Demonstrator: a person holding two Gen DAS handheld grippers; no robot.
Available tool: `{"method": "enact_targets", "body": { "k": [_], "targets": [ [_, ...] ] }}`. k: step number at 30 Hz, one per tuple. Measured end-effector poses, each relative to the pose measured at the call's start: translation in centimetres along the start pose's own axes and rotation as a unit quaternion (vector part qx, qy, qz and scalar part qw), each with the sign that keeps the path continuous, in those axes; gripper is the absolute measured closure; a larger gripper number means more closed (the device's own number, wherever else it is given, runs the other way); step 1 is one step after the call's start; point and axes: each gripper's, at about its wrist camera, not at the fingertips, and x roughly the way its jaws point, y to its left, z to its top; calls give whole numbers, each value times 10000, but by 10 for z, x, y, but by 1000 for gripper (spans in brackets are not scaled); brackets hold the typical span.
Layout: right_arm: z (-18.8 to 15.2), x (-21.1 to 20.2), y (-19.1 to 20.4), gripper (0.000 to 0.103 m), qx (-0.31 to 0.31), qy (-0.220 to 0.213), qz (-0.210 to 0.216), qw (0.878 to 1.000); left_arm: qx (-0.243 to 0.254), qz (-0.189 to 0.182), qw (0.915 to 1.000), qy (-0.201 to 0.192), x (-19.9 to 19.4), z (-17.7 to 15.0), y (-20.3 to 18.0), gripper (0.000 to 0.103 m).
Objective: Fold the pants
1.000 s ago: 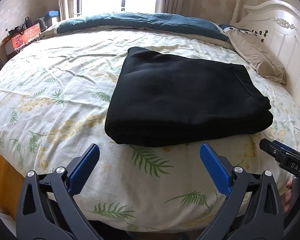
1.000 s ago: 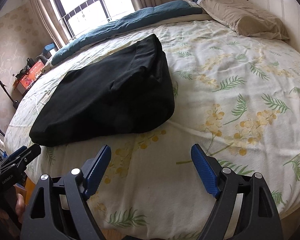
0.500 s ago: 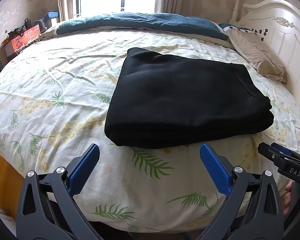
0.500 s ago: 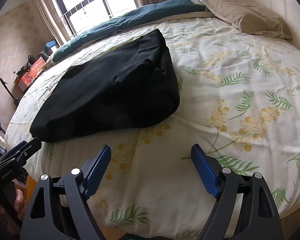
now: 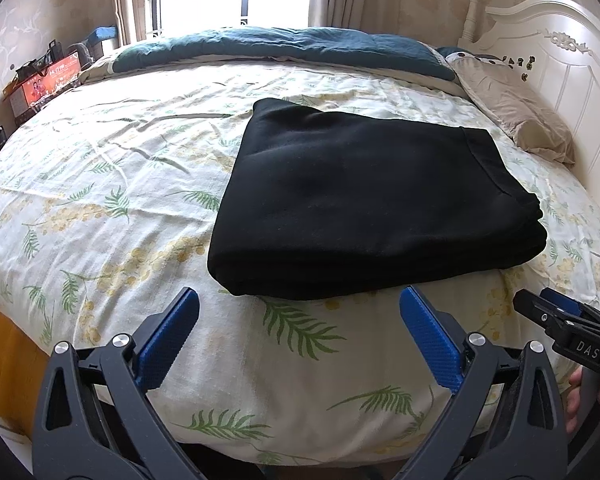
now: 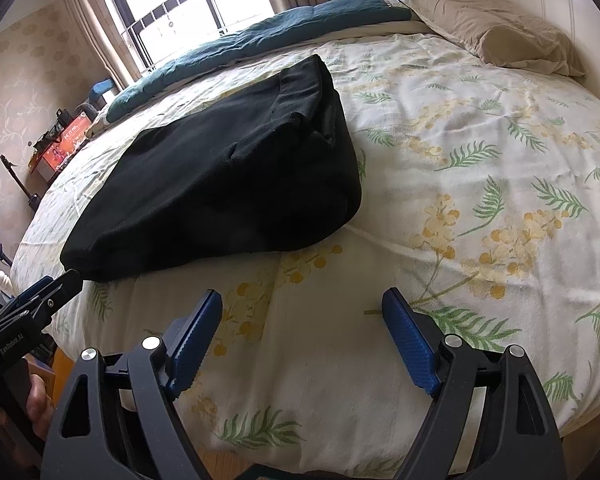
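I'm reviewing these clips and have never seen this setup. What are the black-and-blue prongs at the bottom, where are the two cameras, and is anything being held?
The prongs are handheld two-finger grippers, one per hand, each with a fisheye camera looking along its fingers. One picture comes from the left gripper, the other from the right gripper; each also glimpses the other at its edge. Both are open and hold nothing. On the bed, with its leaf-print sheet, lie black pants, folded into a thick rectangle. A tan pillow sits by the headboard.

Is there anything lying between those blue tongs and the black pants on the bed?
Nothing visible. Only bare floral sheet separates the open left tongs and right tongs from the folded black pants.
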Motion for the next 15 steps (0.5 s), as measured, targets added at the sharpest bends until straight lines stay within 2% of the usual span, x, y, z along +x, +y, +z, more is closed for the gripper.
{"method": "enact_targets", "body": {
  "k": [15],
  "targets": [
    [-2,1,1,22,-18,37,2,10000,116,62,9999,-64,-4,3,-6,3]
  ]
}}
